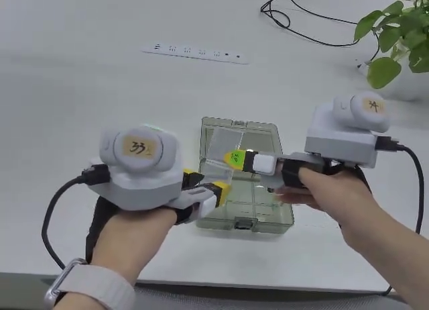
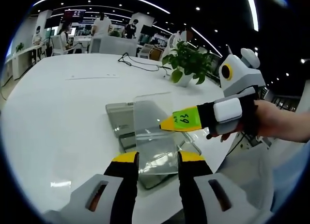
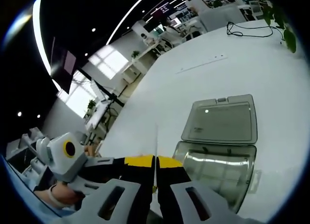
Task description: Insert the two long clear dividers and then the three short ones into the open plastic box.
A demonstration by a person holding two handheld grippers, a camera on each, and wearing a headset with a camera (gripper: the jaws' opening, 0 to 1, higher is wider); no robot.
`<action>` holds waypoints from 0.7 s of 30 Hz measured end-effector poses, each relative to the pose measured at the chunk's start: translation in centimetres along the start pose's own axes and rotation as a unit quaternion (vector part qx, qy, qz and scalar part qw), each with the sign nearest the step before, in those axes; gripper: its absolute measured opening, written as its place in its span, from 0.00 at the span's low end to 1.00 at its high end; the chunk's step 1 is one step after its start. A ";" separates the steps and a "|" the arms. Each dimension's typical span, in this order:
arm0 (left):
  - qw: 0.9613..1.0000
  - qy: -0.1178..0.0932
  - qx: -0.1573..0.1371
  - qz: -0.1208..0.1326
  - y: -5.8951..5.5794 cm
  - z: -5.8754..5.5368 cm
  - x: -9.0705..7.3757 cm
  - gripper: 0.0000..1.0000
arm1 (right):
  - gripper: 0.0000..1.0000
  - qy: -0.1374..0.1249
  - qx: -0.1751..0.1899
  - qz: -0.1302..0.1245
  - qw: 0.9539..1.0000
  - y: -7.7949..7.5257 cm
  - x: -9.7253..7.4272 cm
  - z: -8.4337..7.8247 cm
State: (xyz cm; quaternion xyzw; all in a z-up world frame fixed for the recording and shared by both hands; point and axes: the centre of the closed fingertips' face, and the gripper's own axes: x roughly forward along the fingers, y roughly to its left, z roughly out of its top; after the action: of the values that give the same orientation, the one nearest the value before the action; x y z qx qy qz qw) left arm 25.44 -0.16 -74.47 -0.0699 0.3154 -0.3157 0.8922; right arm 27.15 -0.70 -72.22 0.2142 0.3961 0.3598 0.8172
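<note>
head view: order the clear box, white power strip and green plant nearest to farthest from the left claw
1. open clear plastic box, right at the tips of the left claw
2. long white power strip, farther back, mid-table
3. green leafy plant, far back right corner

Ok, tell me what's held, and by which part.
Right gripper pinches a clear divider by one side edge; left gripper straddles its lower end, contact unclear.
</note>
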 end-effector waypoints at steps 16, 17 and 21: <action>0.996 -0.037 0.065 -0.047 -0.5 0.9 0.0 0.88 | 0.02 0.015 0.015 -0.018 1.000 -1.1 -0.8 0.2; 0.995 -0.032 0.074 -0.053 -0.6 0.7 0.0 0.91 | 0.02 0.017 0.016 -0.020 1.000 -1.2 -0.9 0.3; 0.992 -0.030 0.102 -0.062 -0.7 0.4 0.0 0.98 | 0.02 0.028 0.020 -0.031 0.999 -1.7 -1.3 0.5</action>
State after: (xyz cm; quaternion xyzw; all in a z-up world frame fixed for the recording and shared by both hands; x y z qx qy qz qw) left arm 25.31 -0.69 -73.93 -0.0072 0.2497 -0.3985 0.8825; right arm 27.73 -2.87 -72.35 0.2075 0.4323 0.3323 0.8122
